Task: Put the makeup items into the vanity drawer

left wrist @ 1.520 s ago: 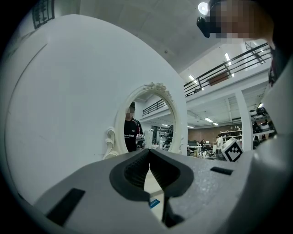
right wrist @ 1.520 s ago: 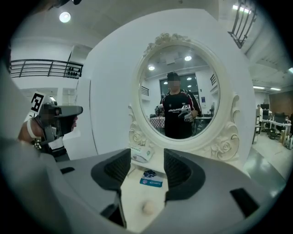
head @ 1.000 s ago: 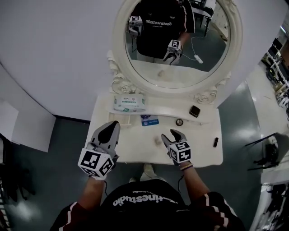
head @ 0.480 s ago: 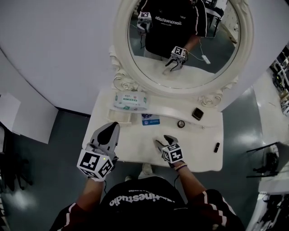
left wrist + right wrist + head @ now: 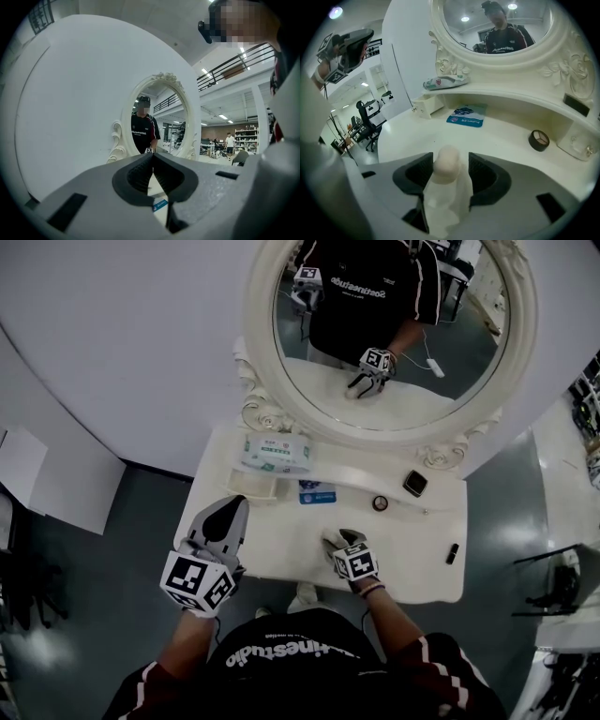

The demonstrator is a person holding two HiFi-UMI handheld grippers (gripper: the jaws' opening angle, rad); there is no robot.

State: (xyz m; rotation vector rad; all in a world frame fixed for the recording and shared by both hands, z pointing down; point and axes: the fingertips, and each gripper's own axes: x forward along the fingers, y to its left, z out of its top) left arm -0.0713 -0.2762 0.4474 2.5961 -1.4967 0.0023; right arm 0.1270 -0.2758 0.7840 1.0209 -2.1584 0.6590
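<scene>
Print on the blue packet and the green-labelled wipes pack by the surface's back edge is too small to read. Only the right gripper view shows the beige makeup sponge atop a pale holder, near the front edge. It sits between the opening right tongs, with a gap beside it. A second ago it stood just left of their tips. The left tongs are pressed together, empty.
</scene>
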